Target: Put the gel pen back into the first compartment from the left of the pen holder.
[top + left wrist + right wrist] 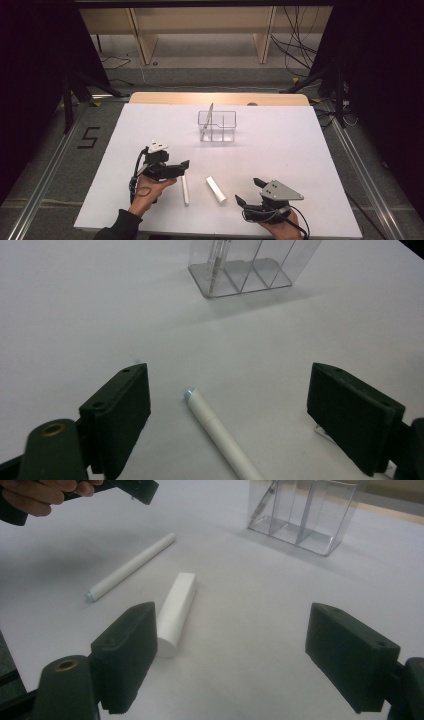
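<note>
My left gripper (227, 415) jaws stand open astride the thin white pen (220, 435), its axis running lengthwise between them.

place: lab | signs: tripods (75, 92), floor cables (295, 47), black curtains (30, 75)

The white pen (220, 437) lies on the white table (75, 305) between the left gripper (227, 412)'s wide-apart jaws, near side of the clear organizer (250, 267).
</note>
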Available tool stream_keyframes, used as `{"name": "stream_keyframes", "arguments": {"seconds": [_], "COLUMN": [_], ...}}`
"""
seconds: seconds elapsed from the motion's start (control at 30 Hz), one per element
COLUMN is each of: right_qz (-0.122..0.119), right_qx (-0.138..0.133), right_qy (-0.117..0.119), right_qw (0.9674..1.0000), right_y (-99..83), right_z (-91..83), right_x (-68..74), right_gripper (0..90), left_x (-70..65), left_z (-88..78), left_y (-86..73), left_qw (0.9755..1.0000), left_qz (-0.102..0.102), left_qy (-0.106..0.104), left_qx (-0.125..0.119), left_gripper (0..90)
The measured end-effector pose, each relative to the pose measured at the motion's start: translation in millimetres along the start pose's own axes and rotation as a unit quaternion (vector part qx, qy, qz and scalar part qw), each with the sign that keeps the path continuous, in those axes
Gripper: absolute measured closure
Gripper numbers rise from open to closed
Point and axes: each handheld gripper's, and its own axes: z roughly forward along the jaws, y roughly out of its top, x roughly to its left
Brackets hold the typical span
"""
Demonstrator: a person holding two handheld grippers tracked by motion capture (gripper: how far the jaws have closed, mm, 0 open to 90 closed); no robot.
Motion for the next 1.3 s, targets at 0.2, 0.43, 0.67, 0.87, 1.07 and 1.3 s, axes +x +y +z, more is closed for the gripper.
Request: {"name": "stream_keyframes", "arguments": {"seconds": [0.2,0.43,0.67,0.87,1.07,1.3], "right_qz": [0.000,0.004,0.008,0.006,0.008,0.006], "right_qx": [0.007,0.012,0.020,0.023,0.026,0.033], "right_qy": [0.001,0.004,0.002,0.008,0.015,0.021], "right_qw": [1.0000,0.9999,0.9998,0.9997,0.9995,0.9992], "right_y": [1.9,4.3,7.6,11.1,15.1,19.5], "right_z": [3.3,7.7,15.2,24.1,31.5,37.8], "right_x": [7.1,14.3,25.1,35.7,40.7,46.1], "right_gripper": [21.6,21.7,21.8,21.9,22.0,21.9], "left_x": [6.1,15.3,20.2,24.1,25.6,25.5], "left_z": [-7.0,-13.3,-19.0,-23.3,-26.5,-28.1], "left_y": [-7.8,-17.4,-25.1,-29.4,-33.1,-36.8], "left_qw": [0.9998,0.9992,0.9988,0.9984,0.9979,0.9974], "left_qz": [0.001,-0.002,-0.010,-0.012,-0.012,0.001], "left_qy": [-0.011,-0.019,-0.019,-0.021,-0.027,-0.032], "left_qx": [-0.017,-0.036,-0.044,-0.051,-0.058,-0.065], "left_gripper": [17.0,16.9,16.8,16.9,16.7,15.6]}}
